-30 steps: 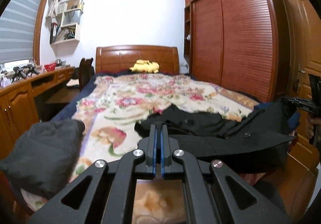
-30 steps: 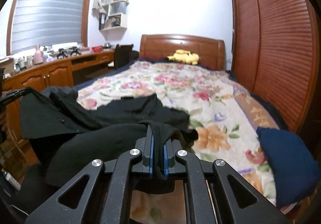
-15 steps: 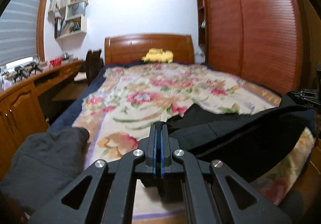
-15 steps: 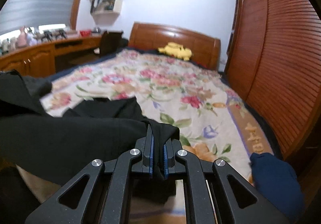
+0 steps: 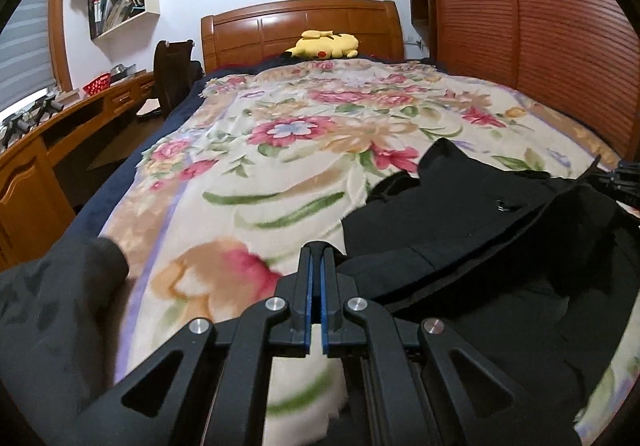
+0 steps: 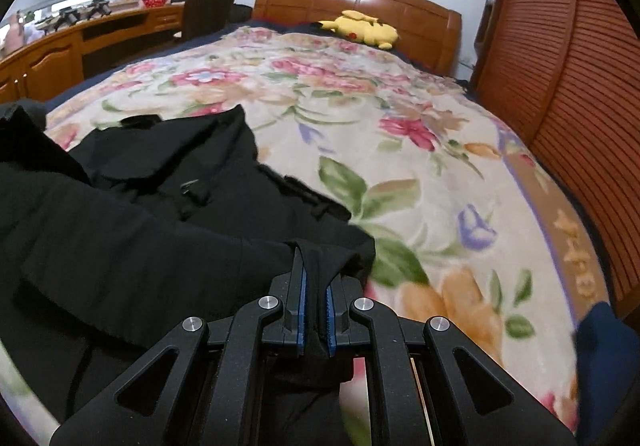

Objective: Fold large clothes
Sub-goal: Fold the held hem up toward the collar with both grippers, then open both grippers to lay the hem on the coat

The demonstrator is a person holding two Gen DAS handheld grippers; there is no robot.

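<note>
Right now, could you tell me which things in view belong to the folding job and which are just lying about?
Belongs to the job:
- large black fabric garment, spread on the bed's flowered blanket
- left gripper, fingers shut
- right gripper, fingers shut on the garment's edge

Just lying about:
- yellow plush toy by the headboard
- dark grey cloth bundle
- navy blue cloth bundle
- red basket on the desk

Both wrist cameras sit low near the foot of the bed [image 5: 280, 150], looking along their grippers toward the headboard [image 5: 300, 22]. Both share the headboard [image 6: 360, 6] and the yellow plush [image 6: 362, 28] before it.
</note>
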